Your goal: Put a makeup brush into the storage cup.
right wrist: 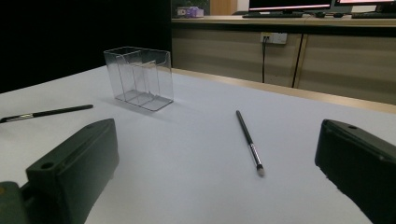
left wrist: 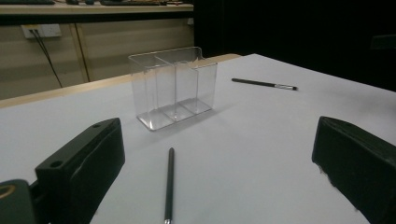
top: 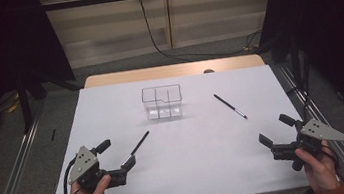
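Observation:
A clear plastic organizer (top: 162, 102) with several compartments stands upright and empty at the far middle of the white table (top: 194, 169). One black makeup brush (top: 136, 148) lies at the left, just beyond my open left gripper (top: 118, 154), with its near end between the jaws. A second black brush (top: 229, 106) lies to the right of the organizer, well ahead of my open right gripper (top: 271, 128). The left gripper view has the brush (left wrist: 169, 184) between the spread jaws of the left gripper (left wrist: 219, 140) and the organizer (left wrist: 175, 86) beyond. Through the right gripper (right wrist: 217, 144) I see the other brush (right wrist: 247, 139) and the organizer (right wrist: 139, 78).
The table's wooden far edge (top: 171, 71) runs behind the white sheet. Metal rails (top: 12, 183) flank the table on both sides. A black cable (top: 164, 52) trails across the floor beyond it. Dark curtains close in at left and right.

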The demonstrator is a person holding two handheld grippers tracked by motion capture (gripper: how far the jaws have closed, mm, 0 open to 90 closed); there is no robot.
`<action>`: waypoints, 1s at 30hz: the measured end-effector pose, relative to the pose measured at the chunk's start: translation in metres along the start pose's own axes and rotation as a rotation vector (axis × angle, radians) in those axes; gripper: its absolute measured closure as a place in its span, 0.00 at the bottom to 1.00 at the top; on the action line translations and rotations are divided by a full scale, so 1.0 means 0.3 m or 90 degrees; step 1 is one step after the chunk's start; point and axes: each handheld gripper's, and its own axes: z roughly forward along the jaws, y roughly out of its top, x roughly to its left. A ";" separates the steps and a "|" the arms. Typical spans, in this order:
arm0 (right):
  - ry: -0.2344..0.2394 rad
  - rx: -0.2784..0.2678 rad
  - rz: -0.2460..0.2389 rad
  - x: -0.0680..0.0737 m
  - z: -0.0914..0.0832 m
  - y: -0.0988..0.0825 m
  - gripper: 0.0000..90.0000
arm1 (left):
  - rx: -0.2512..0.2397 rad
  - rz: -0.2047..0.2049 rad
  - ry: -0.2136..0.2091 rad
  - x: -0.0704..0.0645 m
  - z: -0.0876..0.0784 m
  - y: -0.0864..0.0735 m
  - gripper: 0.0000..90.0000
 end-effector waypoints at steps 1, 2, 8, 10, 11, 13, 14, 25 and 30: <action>0.001 0.001 -0.001 0.000 0.001 0.000 0.00 | 0.000 0.004 0.001 -0.001 0.002 0.005 0.04; -0.001 0.003 -0.001 0.000 0.001 0.000 0.00 | 0.000 0.004 0.001 -0.001 0.002 0.005 0.04; 0.002 0.008 0.000 -0.002 0.005 0.000 0.00 | 0.002 0.015 0.003 0.011 0.011 0.025 0.04; 0.002 0.006 0.004 -0.001 0.006 0.000 0.00 | 0.003 0.022 -0.001 0.023 0.024 0.033 0.04; 0.003 0.007 0.004 -0.001 0.007 0.000 0.00 | 0.002 0.024 -0.001 0.029 0.029 0.034 0.04; 0.005 0.011 -0.003 -0.005 0.008 -0.001 0.00 | 0.006 0.017 -0.006 0.042 0.040 0.034 0.04; 0.005 0.008 0.001 -0.003 0.008 0.000 0.00 | 0.010 0.012 -0.004 0.046 0.045 0.034 0.04; 0.006 0.006 0.004 -0.001 0.007 0.000 0.00 | 0.040 0.017 0.005 0.066 0.087 0.053 0.05; 0.008 0.010 -0.002 -0.005 0.011 -0.001 0.00 | 0.054 0.024 0.006 0.073 0.108 0.063 0.05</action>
